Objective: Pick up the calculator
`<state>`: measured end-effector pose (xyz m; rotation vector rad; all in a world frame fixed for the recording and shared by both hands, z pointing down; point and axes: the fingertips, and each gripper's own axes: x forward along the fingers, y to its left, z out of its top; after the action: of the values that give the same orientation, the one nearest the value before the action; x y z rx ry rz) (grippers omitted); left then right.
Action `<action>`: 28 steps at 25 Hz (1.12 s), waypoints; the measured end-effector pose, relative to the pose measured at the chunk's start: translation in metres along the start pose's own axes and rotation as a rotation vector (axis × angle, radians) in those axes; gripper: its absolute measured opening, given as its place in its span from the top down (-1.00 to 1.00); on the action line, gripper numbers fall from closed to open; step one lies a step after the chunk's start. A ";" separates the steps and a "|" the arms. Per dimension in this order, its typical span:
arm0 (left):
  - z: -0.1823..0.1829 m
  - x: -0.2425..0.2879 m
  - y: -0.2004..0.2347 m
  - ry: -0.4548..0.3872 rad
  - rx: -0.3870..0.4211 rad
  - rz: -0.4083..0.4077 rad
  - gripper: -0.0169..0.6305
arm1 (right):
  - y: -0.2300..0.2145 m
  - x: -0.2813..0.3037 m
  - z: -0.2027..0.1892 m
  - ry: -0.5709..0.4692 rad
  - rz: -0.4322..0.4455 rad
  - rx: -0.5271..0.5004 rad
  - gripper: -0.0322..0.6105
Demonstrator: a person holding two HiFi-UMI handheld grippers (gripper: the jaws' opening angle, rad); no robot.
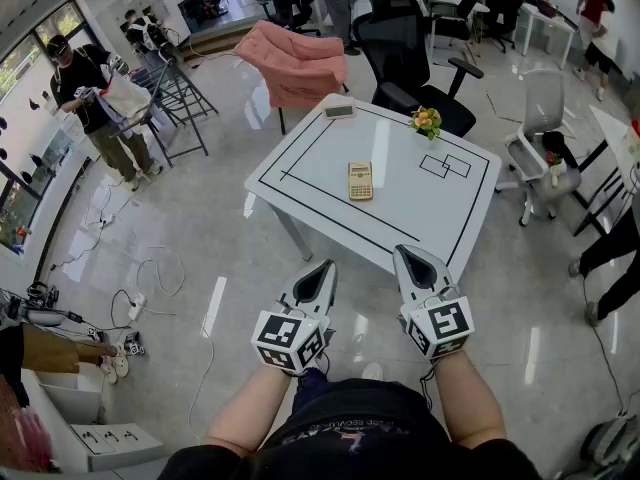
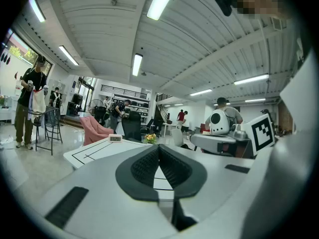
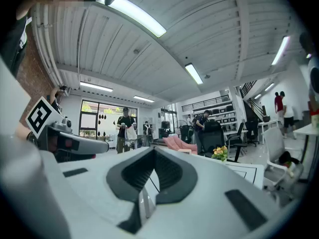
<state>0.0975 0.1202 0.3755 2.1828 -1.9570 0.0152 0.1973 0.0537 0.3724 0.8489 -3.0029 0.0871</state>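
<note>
Calculator (image 1: 360,180) flat mid table (image 1: 420,218), L gripper (image 1: 324,266) & R gripper (image 1: 402,252) fingers clenched, empty, near table edge

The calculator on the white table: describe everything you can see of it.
The tan rectangular calculator, plastic by its look, lies flat and face up near the middle of the white square table, inside the black line marked on it. A small display strip sits at its far end, rows of small keys below; the print is too small to read. Only the tabletop touches it: the left gripper and right gripper, both shut, are short of the table.
</note>
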 end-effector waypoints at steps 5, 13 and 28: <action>-0.001 0.002 -0.002 0.003 -0.014 0.003 0.94 | -0.003 -0.001 0.001 0.006 0.002 -0.001 0.90; 0.000 0.008 0.003 0.005 -0.022 0.002 0.94 | -0.007 0.002 0.000 -0.001 0.001 0.025 0.90; 0.002 0.050 0.095 0.009 -0.028 -0.081 -0.09 | -0.007 0.098 -0.024 0.061 -0.045 0.065 -0.03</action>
<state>0.0094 0.0614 0.3947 2.2379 -1.8511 -0.0144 0.1176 -0.0022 0.4002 0.9023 -2.9376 0.2067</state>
